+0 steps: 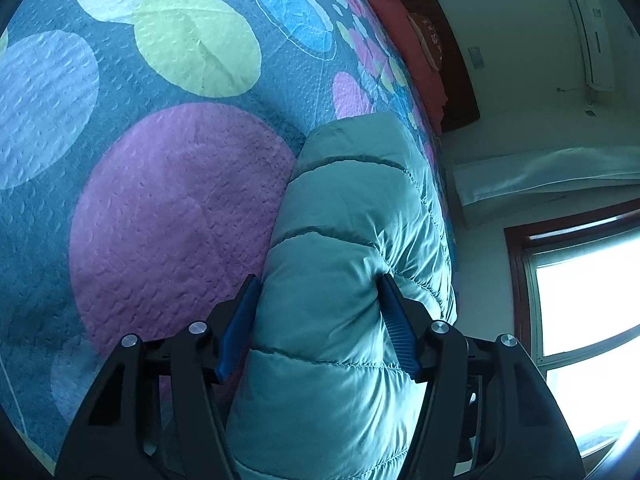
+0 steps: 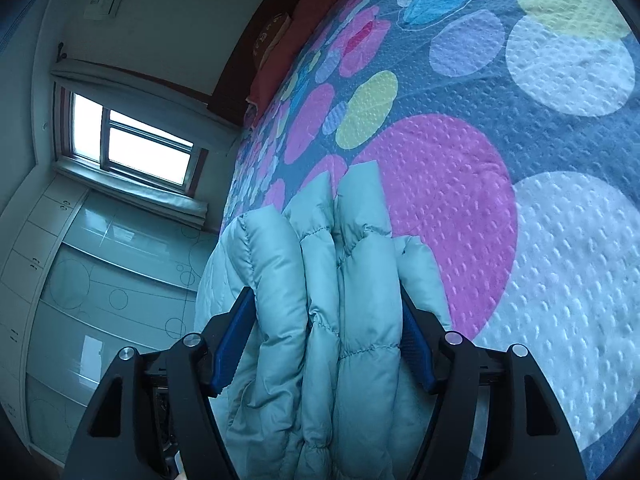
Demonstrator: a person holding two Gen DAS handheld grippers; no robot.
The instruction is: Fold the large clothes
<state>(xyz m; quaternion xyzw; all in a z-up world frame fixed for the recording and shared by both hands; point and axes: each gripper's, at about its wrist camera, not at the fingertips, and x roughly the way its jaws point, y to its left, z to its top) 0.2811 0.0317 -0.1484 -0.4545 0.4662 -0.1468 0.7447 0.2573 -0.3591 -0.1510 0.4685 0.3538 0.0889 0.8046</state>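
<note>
A pale teal quilted down jacket lies bundled in thick folds on the bedspread, which is grey-blue with big coloured circles. In the left wrist view the bundle runs up between the blue pads of my left gripper. The jaws stand wide, both pads lie against the puffy fabric, and the right pad dents it. In the right wrist view several padded folds of the jacket fill my right gripper, with both blue pads touching the fabric. The jacket's lower part is hidden under the grippers.
Salmon pillows rest against a dark headboard at the far end of the bed. The bed's edge runs beside the jacket, with a bright window and pale wardrobe doors beyond it. Bare bedspread spreads on the other side.
</note>
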